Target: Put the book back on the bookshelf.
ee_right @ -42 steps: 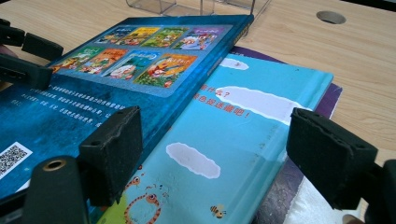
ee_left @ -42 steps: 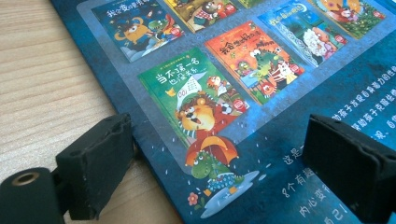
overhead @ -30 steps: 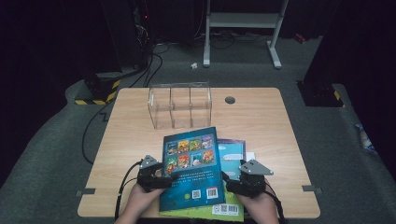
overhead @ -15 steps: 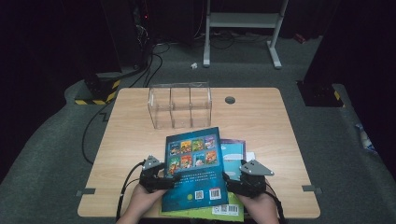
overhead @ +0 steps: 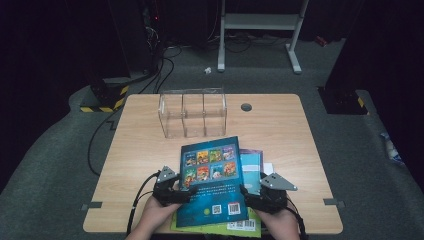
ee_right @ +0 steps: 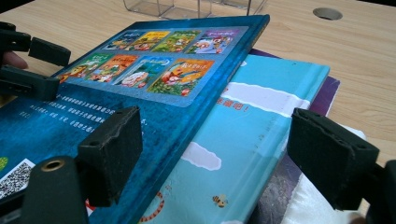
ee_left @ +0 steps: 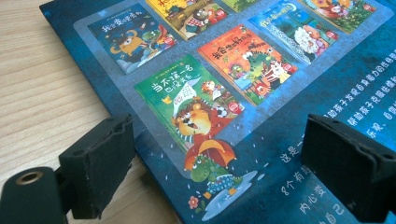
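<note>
A dark blue picture book [overhead: 212, 182] with small cover pictures lies on top of a stack near the table's front edge. Its left edge [ee_left: 154, 154] runs between the wide-apart jaws of my left gripper [ee_left: 224, 172], with one pad [ee_left: 98, 172] over bare wood and the other over the cover. My left gripper [overhead: 172, 190] sits at the book's left side and is open. My right gripper [overhead: 262, 192] sits at its right side, also open. Between the right gripper's [ee_right: 222, 156] jaws I see the dark blue book's [ee_right: 154, 88] right edge above a light blue book [ee_right: 243, 135].
A clear plastic organizer [overhead: 192, 112] with three compartments stands behind the books. A green book [overhead: 220, 231] pokes out under the stack at the front edge. A purple cover [ee_right: 327, 95] lies beneath the light blue book. A round cable hole [overhead: 246, 107] is at the back right.
Both grippers have crept inward toward the dark blue book's sides. The book has shifted slightly to the right.
</note>
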Demonstrator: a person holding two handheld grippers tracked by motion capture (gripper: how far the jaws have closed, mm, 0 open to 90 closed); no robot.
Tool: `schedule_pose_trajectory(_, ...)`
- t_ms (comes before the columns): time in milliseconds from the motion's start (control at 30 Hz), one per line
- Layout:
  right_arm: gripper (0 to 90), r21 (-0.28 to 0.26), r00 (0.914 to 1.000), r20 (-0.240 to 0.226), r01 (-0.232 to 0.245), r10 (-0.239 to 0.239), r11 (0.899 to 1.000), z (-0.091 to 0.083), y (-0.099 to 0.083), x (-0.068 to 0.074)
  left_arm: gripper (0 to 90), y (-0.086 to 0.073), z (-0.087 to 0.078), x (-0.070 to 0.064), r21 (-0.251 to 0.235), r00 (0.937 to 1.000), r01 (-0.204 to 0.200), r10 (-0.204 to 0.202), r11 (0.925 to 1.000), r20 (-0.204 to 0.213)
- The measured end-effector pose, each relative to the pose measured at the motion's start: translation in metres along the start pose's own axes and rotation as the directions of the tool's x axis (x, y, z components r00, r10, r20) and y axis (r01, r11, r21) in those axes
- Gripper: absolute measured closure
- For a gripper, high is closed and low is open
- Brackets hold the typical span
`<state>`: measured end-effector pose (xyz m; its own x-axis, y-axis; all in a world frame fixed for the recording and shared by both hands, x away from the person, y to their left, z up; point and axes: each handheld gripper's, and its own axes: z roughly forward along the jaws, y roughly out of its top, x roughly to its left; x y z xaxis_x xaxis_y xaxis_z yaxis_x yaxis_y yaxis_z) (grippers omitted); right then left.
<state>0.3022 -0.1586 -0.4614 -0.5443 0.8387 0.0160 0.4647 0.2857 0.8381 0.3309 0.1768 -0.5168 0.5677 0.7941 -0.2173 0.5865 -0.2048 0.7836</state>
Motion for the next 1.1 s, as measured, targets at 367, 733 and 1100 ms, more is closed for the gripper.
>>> schedule_pose_trajectory(367, 20.2, 0.010, 0.9999, -0.002, -0.014, 0.014, 1.000, -0.002, -0.003, -0.007, 10.2, 0.003, 0.003, -0.008, -0.002, 0.9999, -0.015, 0.015, 0.9999, 0.005)
schedule_pose_trajectory(733, 20.7, 0.009, 0.9995, 0.010, -0.031, 0.031, 0.999, -0.008, -0.008, -0.009, 10.3, 0.008, 0.008, -0.021, -0.008, 0.9980, -0.048, 0.048, 0.9988, 0.040)
schedule_pose_trajectory(1100, 21.7, 0.018, 0.9983, 0.026, -0.053, 0.053, 0.998, -0.016, -0.018, -0.011, 10.5, 0.017, 0.017, -0.037, -0.007, 0.9919, -0.095, 0.095, 0.9955, 0.084)
